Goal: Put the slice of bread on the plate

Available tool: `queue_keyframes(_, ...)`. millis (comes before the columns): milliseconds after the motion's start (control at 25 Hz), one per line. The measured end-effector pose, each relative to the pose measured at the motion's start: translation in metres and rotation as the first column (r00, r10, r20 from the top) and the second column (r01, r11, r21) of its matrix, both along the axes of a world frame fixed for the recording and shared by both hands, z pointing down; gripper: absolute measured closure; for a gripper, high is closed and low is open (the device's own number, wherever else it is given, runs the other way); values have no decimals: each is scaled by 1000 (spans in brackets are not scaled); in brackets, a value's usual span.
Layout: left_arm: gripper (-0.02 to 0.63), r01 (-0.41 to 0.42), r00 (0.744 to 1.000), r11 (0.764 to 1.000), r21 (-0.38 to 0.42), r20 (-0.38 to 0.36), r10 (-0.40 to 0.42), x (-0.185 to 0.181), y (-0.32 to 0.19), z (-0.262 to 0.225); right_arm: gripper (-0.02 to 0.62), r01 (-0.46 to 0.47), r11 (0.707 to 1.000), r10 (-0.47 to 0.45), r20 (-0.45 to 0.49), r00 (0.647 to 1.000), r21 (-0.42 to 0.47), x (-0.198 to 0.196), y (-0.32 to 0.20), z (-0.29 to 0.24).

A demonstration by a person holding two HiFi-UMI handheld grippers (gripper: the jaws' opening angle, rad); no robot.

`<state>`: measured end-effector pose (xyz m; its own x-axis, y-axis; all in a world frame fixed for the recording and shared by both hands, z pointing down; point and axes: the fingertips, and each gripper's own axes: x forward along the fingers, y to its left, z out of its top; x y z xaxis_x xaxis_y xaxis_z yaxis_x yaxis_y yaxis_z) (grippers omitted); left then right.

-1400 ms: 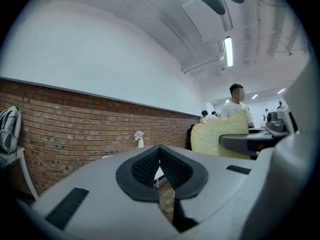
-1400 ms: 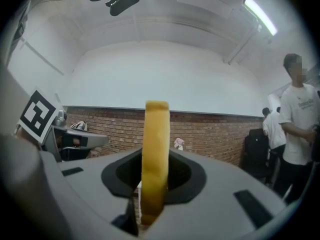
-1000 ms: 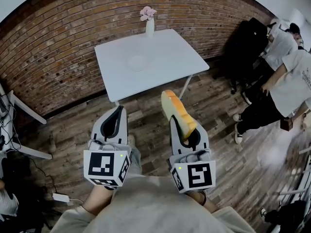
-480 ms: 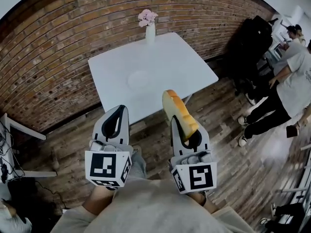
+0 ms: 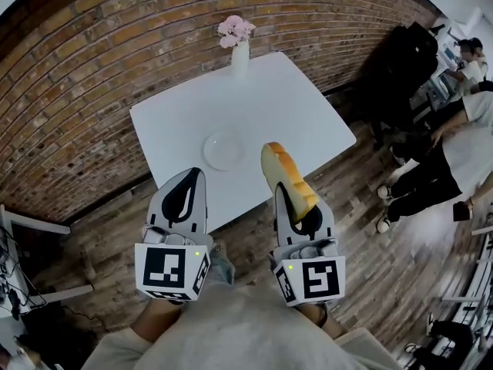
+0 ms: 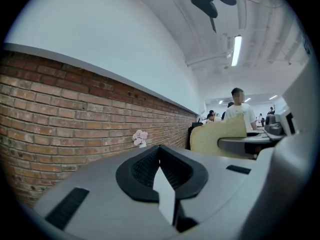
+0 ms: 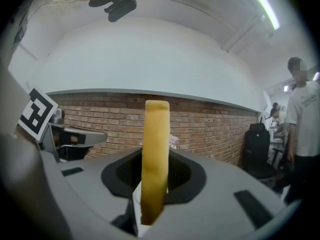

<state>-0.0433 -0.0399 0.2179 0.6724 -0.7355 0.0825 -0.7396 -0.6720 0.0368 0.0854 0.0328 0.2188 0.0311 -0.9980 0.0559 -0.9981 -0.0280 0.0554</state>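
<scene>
Transport looks to be the step in hand. The slice of bread [image 5: 286, 177] stands on edge, pinched at its lower end between the closed fingers of the right gripper [image 5: 299, 206]. In the right gripper view the slice rises straight up out of them. In the head view it sits at centre right, over the near edge of the white surface [image 5: 269, 102] and not yet above the plate [image 5: 223, 151].

The plate is pale and empty. It lies up and to the left of the bread, near the middle of the surface and well apart from the vase of pink flowers [image 5: 239, 48] at the far corner. The left gripper [image 5: 187, 187], at lower left, has its fingers closed together on nothing.

By my judgement, the next move is to carry the bread up and left in the frame until it is over the plate. The slice then needs tipping from on-edge towards flat and lowering close before the fingers part. The bread looks soft, so a low release should land it inside the rim.
</scene>
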Motion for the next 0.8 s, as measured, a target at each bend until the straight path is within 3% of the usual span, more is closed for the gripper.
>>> queue_keyframes(400,595,-29,1000,999,-29,8,29,12,-90,16,502,-10,999,10,3,1000,-32,5,-87,13)
queue_keyframes(800,595,-52,999,997,-62,14,53,24,-112,30,503,-5,998,5,2,1000,-65,13,-109,24)
